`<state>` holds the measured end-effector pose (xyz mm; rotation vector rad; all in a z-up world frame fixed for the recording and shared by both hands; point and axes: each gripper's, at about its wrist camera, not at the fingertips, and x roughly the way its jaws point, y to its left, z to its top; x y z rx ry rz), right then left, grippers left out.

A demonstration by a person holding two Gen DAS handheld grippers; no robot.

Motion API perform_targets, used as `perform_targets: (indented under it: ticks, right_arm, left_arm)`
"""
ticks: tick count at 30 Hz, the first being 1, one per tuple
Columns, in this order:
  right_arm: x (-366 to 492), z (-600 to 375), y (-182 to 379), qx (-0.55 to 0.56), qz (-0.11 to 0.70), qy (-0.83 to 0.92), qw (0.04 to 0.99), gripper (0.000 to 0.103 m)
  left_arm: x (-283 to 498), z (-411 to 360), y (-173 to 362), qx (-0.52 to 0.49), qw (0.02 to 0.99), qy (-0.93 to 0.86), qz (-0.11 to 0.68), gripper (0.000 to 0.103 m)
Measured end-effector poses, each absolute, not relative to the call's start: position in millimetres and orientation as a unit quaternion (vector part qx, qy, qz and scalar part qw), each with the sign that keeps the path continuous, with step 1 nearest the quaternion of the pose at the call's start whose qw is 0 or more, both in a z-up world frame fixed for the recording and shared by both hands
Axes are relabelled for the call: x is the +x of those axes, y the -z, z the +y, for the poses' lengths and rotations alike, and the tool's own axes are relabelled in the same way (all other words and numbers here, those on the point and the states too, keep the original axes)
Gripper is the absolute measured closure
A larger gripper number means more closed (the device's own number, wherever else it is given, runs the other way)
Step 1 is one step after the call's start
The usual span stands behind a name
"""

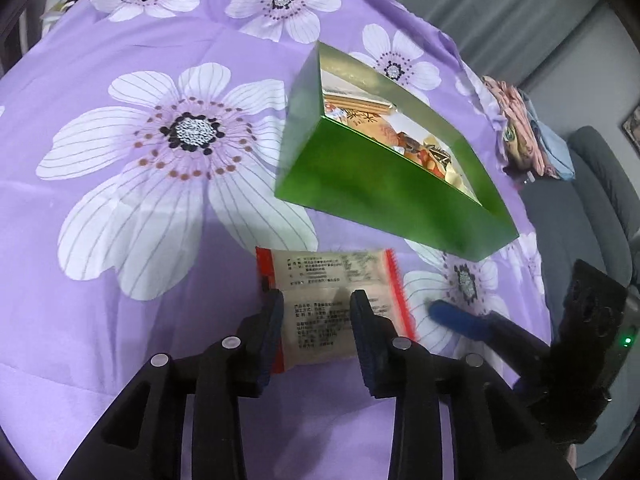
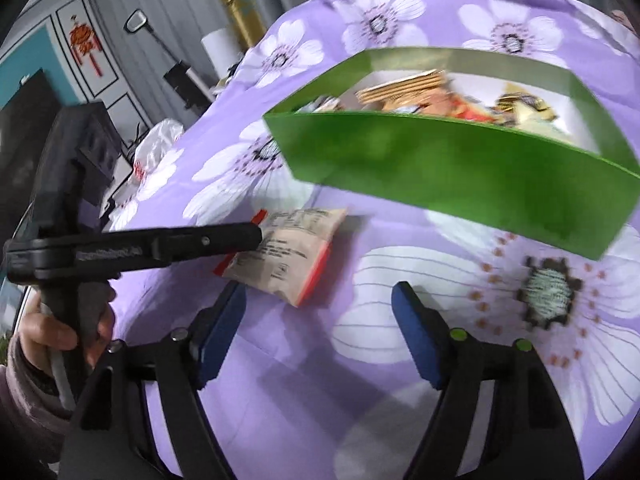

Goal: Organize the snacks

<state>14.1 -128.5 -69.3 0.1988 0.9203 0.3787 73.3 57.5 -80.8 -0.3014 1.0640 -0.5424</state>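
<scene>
left tool (image 1: 316, 300): jaws slightly apart, straddling the snack packet (image 1: 340, 292), pads not pressing
right tool (image 2: 320, 312): spread wide, empty
packet: flat on the purple bedspread (image 1: 120, 40), just before the green box (image 1: 384, 192)
handling: likely light, crinkly, soft; pinch mid-body

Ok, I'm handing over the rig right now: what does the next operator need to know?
Left gripper: fingers slightly apart over the snack packet, not pressing it.
Right gripper: open, empty, above the bedspread.
The packet lies on the bedspread just in front of the green box.
Done: several snacks are already in the box.
Left: grip this packet and put it in the box.
</scene>
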Motion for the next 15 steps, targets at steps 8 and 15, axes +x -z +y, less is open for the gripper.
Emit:
perform_targets:
  ticks: [8,15]
  right_arm:
    - [27.3,-122.7,71.0,0.105,0.45,-0.199,0.864,0.043]
    - [38.3,-111.4,75.6,0.104,0.457,-0.211,0.858,0.051]
  left_arm:
    - [70.3,81.7,79.5,-0.165,0.828,0.211,0.493,0.027]
    - [76.1,80.9,85.9,-0.172,0.814,0.246,0.497,0.028]
